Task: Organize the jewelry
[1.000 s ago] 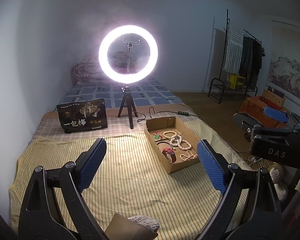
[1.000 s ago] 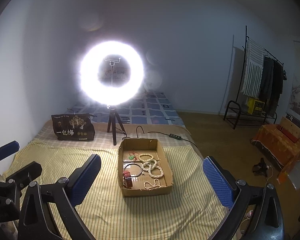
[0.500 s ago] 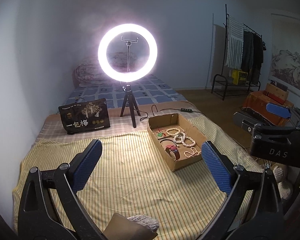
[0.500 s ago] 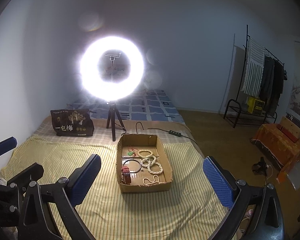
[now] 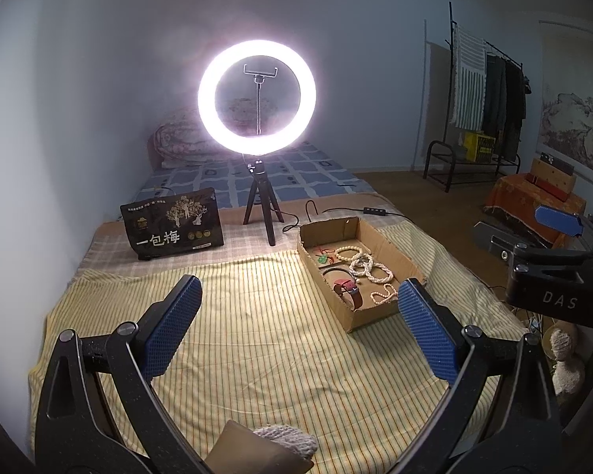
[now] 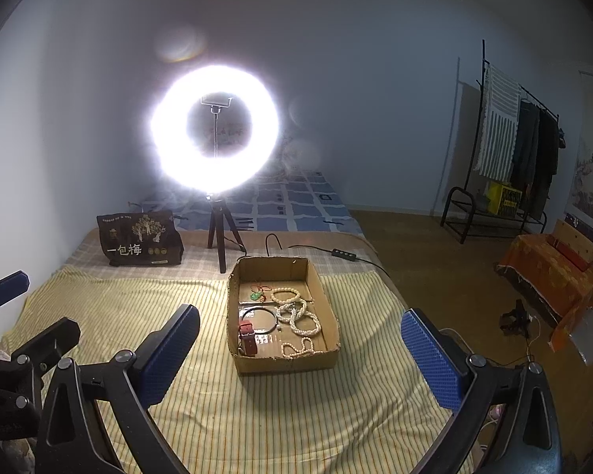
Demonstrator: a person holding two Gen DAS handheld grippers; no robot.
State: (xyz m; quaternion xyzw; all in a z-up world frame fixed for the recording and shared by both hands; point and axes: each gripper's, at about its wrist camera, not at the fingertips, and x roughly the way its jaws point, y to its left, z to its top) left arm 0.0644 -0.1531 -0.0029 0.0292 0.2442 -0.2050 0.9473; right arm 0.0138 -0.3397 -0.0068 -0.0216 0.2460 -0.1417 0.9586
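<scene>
A shallow cardboard box (image 5: 407,254) (image 6: 330,308) lies on the yellow striped bedspread (image 5: 257,335) (image 6: 138,308). Inside it are several pearl bead bracelets (image 5: 365,264) (image 6: 296,314), a red-strapped watch (image 5: 350,290) (image 6: 248,337), a black ring (image 6: 259,318) and a green pendant on a red cord (image 5: 323,257) (image 6: 255,295). My left gripper (image 5: 296,330) hovers wide open, empty, short of the box and to its left. My right gripper (image 6: 300,353) also hangs open and empty, with the box's near end between its blue pads.
A lit ring light (image 5: 257,96) (image 6: 215,132) on a small tripod stands behind the box, its cable and switch (image 6: 342,253) trailing right. A dark printed bag (image 5: 174,223) (image 6: 140,239) sits back left. A clothes rack (image 6: 510,146) and orange-covered furniture (image 6: 549,272) stand on the floor at right.
The left gripper's jaws have spread a little wider. Both views shifted only slightly; the box and jewelry stay where they were.
</scene>
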